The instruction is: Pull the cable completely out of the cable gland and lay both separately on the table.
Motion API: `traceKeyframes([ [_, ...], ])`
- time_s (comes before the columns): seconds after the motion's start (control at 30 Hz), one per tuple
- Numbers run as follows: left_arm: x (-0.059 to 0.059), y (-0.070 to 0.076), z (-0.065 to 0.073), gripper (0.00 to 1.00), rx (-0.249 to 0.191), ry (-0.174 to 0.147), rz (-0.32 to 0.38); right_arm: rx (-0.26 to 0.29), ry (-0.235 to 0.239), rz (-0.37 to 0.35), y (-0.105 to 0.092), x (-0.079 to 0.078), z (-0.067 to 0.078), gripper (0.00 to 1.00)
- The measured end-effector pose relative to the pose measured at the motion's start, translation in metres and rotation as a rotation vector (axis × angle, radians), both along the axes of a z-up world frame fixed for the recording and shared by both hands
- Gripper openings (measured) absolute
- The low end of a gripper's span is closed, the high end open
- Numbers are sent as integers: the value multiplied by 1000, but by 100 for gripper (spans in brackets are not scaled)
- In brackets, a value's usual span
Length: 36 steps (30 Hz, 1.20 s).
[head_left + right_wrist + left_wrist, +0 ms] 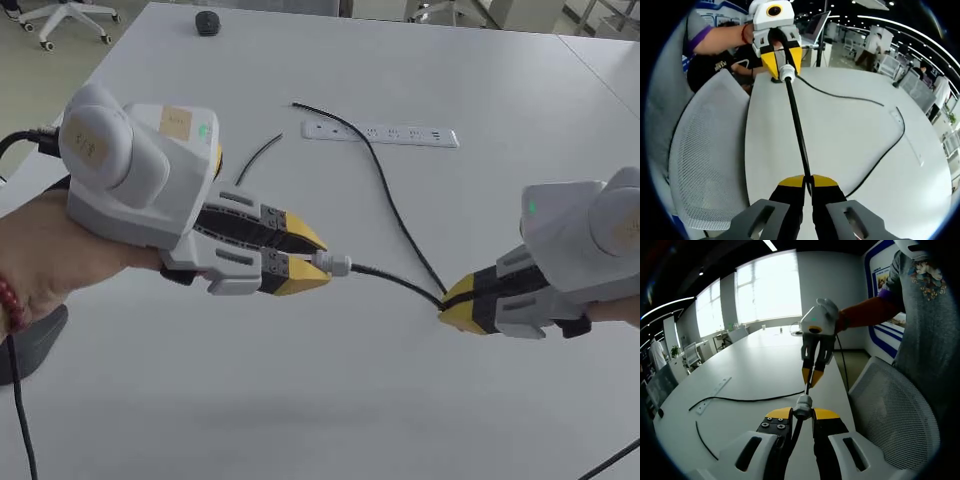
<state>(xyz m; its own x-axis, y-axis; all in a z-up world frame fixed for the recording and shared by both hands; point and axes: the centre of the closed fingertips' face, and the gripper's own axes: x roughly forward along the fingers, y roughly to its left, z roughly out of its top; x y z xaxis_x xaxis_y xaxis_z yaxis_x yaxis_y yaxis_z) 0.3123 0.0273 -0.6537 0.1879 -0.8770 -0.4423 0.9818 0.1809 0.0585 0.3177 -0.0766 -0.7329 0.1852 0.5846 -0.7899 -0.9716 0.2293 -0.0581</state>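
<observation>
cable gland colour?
The cable gland is white, on a black cable. It shows best in the left gripper view.

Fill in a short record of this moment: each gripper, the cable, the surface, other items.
left gripper: shut on white plastic cable gland
right gripper: shut on thin black cable
cable: runs straight from gland to right jaws, not yet pulled out
surface: white table
other items: white power strip, lying flat beyond the cable
</observation>
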Motion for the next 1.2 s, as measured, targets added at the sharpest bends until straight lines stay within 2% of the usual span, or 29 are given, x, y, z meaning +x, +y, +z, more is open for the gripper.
traceKeyframes([
  [0.3,-1,-1,4,16,-2,-12,-22,-100,8,-33,-28,8,-20,0],
  [0.57,-2,-2,2,16,2,-7,-30,-98,20,-45,-32,10,-23,0],
  [0.67,-1,-1,4,16,1,-10,-26,-152,9,-37,-40,11,-33,0],
  [0.87,1,1,4,16,-1,-4,-16,-164,7,-49,-47,14,-40,0],
  [1.0,0,-2,-3,16,20,-1,-17,-180,-2,-43,-50,13,-45,0],
  [1.2,2,-6,0,16,4,4,-4,-148,-6,-62,-53,14,-44,0],
])
